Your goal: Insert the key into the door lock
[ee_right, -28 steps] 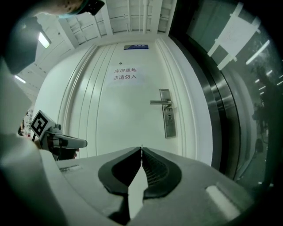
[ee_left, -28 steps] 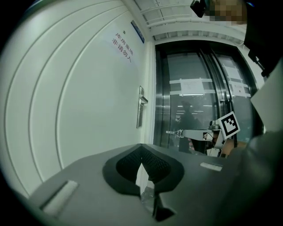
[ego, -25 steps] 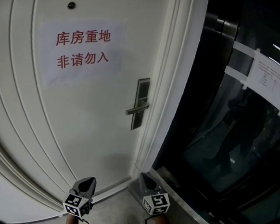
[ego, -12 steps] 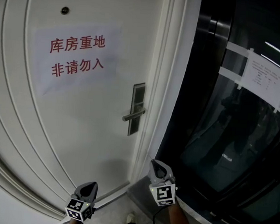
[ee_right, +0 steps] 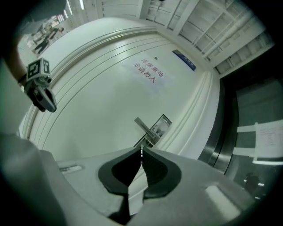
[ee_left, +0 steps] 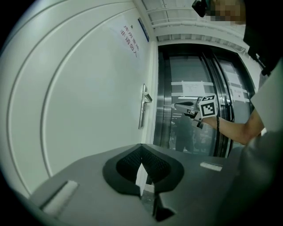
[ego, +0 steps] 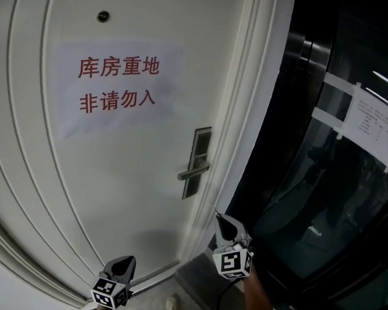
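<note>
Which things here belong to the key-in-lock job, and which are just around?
Job: white door; silver lever handle on its lock plate; right gripper, shut on a thin metal key, seen edge-on.
Just there: white paper sign with red characters; taped paper notice on dark glass; left gripper, shut, empty.

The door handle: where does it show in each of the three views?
Head view: door handle, right of centre, below the paper sign.
Left gripper view: handle, above centre, at the door's far edge.
Right gripper view: handle, centre, slanted.
Shared landmark: the paper sign on the door.
</note>
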